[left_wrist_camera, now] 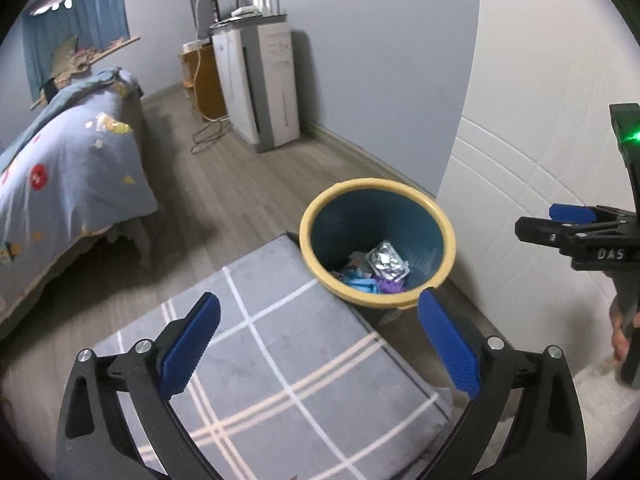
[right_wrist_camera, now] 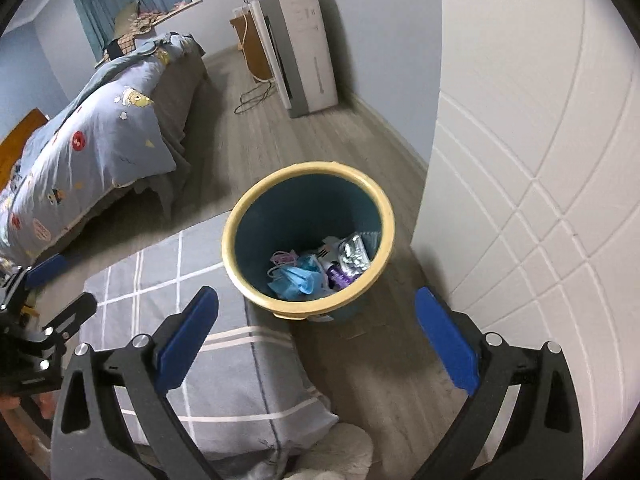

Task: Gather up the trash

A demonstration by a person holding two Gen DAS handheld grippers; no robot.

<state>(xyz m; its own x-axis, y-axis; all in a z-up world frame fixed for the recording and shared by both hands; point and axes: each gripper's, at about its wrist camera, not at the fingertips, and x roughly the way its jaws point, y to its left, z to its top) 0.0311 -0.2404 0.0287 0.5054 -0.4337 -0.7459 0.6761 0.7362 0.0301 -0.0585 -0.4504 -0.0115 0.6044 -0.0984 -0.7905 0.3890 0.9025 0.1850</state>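
Left gripper [left_wrist_camera: 319, 330]: jaws stood wide apart with nothing between the blue pads, held above the grey checked cushion [left_wrist_camera: 280, 360], aimed down toward the bin
Right gripper [right_wrist_camera: 316, 322]: jaws likewise spread wide and empty, held over the strip of bare floor between cushion and white panelled door [right_wrist_camera: 540, 200]
Other gripper in view: the right one showed at the right edge of the left wrist view, its finger pointing left; the left one showed at the left edge of the right wrist view
Trash bin [right_wrist_camera: 308, 236]: round, teal inside with a yellow rim, standing upright on the wooden floor [right_wrist_camera: 320, 132], mouth open upward, long axis vertical
Bin edges: near rim just beside the cushion's far corner; the door just beside it on the right
Trash in bin: a silver blister pack [right_wrist_camera: 354, 256] leaned against the inner wall, long axis tilted; a crumpled blue face mask [right_wrist_camera: 298, 280] and a purple wrapper [right_wrist_camera: 340, 278] lay at the bottom
Open room: bare floor ran from the bin toward the far wall, between the bed [right_wrist_camera: 100, 140] on the left and the blue-grey wall on the right
Far end: a white cabinet [right_wrist_camera: 304, 40] stood against the wall, with a loose cable on the floor beside it
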